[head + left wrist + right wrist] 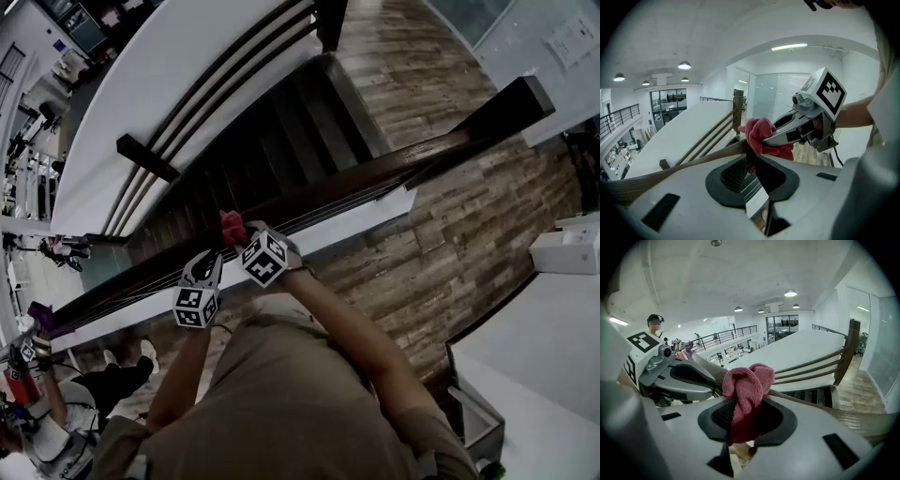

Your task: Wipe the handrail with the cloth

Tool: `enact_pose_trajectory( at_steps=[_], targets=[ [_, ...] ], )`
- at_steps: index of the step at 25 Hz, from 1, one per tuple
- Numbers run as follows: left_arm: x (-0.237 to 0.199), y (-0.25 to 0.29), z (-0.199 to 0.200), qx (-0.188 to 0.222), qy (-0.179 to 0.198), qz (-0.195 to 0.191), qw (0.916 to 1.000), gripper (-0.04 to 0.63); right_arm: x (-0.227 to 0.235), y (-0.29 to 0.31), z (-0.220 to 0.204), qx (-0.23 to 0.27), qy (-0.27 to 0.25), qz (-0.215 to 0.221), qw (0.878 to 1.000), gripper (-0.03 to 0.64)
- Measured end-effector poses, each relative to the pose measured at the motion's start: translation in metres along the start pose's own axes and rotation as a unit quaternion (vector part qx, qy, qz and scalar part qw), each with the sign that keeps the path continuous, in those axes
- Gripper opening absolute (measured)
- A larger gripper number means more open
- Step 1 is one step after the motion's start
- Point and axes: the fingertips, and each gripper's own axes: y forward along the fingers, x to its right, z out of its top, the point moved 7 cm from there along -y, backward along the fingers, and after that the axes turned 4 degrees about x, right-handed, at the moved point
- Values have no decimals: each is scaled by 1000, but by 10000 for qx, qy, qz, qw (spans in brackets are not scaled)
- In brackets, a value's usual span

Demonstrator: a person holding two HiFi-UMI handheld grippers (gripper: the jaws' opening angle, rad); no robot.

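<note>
A dark wooden handrail (375,173) runs slantwise above the stairs. My right gripper (246,234) is shut on a bunched red cloth (230,225) that rests on the rail. In the right gripper view the cloth (745,385) fills the jaws and the rail (862,420) runs off to the right. My left gripper (214,258) sits just beside the right one, to its left, at the rail. In the left gripper view its jaws stand apart around the rail (693,164), with stairs showing through the gap, and the cloth (759,133) lies just ahead.
Dark stairs (272,150) drop away behind the rail, flanked by a white sloped wall (169,84) with a second railing. Wood-plank floor (450,244) lies on the near side. A white box (567,248) stands at the right. A person (84,394) is at the lower left.
</note>
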Motion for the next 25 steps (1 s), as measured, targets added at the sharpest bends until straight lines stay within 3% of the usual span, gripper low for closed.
enact_pose_trajectory(
  at_steps=[8, 20, 25],
  targets=[
    [41, 51, 31, -128, 85, 1, 9999, 72, 59, -41, -17, 73, -87, 146, 9998, 101],
    [72, 98, 44, -239, 192, 3, 9995, 72, 148, -99, -55, 564, -46, -219, 9982, 101],
    [90, 110, 49, -106, 9, 165, 9998, 72, 161, -104, -56, 438, -186, 3, 9989, 101]
  ],
)
